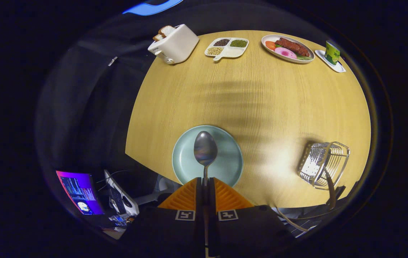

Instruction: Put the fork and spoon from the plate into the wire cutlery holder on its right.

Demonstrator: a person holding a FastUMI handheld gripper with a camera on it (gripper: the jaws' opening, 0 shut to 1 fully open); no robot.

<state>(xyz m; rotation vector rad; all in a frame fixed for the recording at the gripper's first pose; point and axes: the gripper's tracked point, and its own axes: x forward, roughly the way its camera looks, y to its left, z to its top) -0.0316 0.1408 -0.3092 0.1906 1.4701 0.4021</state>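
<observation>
Spoon point(205, 148) is clamped by its handle in my jaws, bowl pointing straight ahead above the plate point(229, 168); the wire cutlery holder point(324, 165) sits on the desk point(261, 104) well to my right.

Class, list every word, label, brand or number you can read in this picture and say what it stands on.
None can be read.
Green cup on its saucer: print too blurred.
Toaster: small mark on its side, too small.
Gripper, shut on the spoon: two square pattern markers, no words.
</observation>
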